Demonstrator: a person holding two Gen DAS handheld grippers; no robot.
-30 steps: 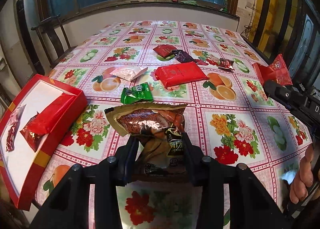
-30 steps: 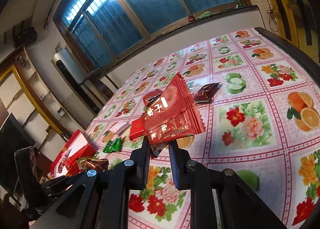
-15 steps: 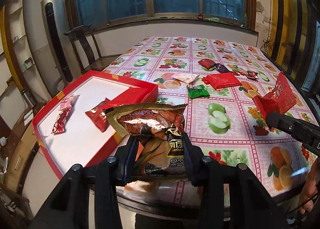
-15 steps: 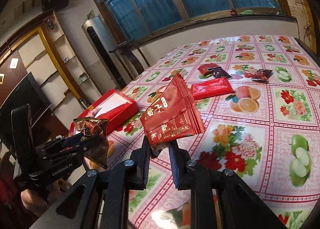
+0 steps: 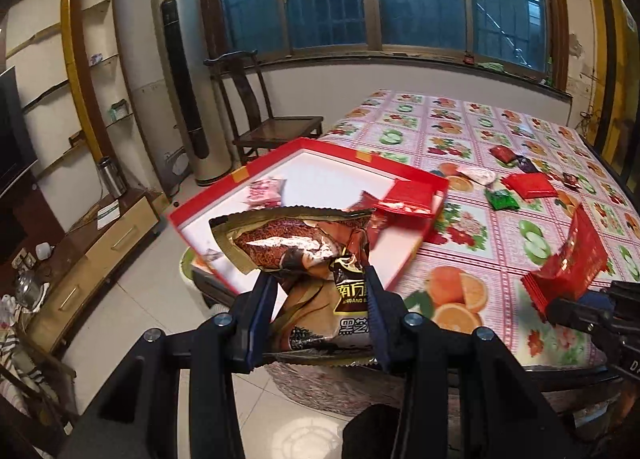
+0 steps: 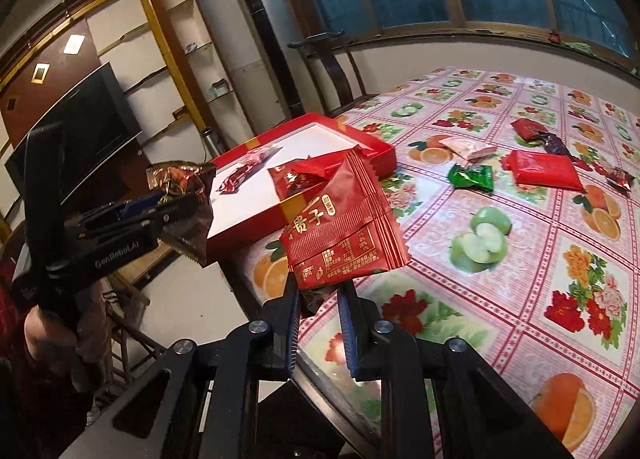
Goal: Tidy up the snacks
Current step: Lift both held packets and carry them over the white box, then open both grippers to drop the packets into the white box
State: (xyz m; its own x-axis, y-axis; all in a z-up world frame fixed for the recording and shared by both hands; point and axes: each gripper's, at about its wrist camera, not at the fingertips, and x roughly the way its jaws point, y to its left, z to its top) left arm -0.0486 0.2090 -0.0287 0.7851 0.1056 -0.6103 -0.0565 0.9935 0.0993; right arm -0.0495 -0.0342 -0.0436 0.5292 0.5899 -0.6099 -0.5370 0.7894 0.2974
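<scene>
Left wrist view: with left gripper (image 5: 320, 291) jaws pinching the brown-and-gold foil snack bag (image 5: 304, 255) above the shallow red-rimmed white tray (image 5: 320, 171), lower over bare tray floor before releasing.

Brown-gold snack bag (image 5: 304, 255) in left claw (image 5: 320, 291), before red box (image 5: 320, 147).

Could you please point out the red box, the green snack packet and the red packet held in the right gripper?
red box (image 6: 372, 157): right wrist view, on its outer side wall.
green snack packet (image 6: 471, 177): right wrist view, middle of the wrapper.
red packet (image 6: 344, 235): right wrist view, printed front face.
</scene>
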